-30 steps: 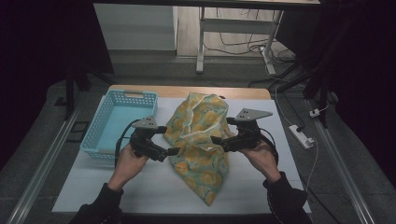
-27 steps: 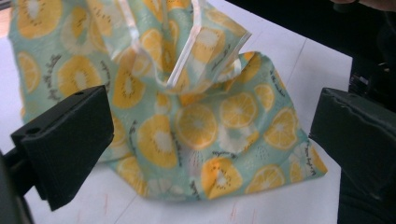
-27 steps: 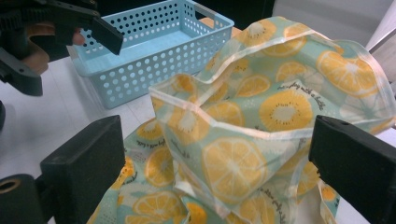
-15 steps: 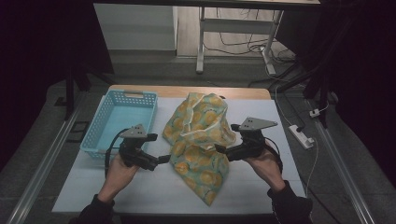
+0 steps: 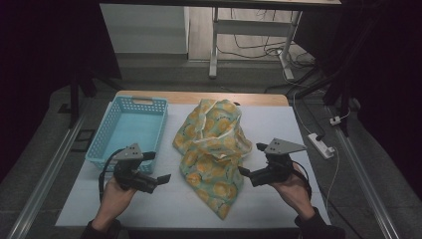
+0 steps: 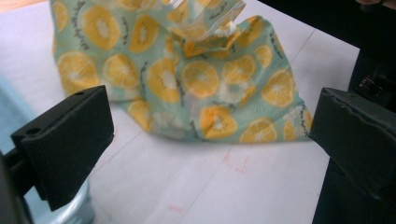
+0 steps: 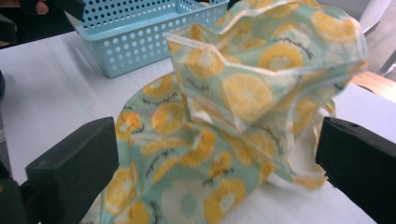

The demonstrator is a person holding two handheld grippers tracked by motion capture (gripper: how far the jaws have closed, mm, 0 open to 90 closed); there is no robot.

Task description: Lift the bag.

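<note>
Fingers (image 6: 65, 144) of both our grippers stand wide and empty: left gripper (image 5: 161, 179) and right gripper (image 5: 245, 173) flank the crumpled citrus-print cloth (image 5: 214, 149) on the white desk (image 5: 278, 124), beside the blue basket (image 5: 107, 144).

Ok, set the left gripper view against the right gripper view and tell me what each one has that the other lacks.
The left gripper view alone has faint red marks on the white table sheet and the low, flat edge of the fruit-print cloth. The right gripper view alone has the blue perforated basket behind the cloth, and the cloth's raised, hemmed fold. Both share the cloth lying on the white sheet, framed by that gripper's two black jaws standing wide apart with nothing between them.
</note>
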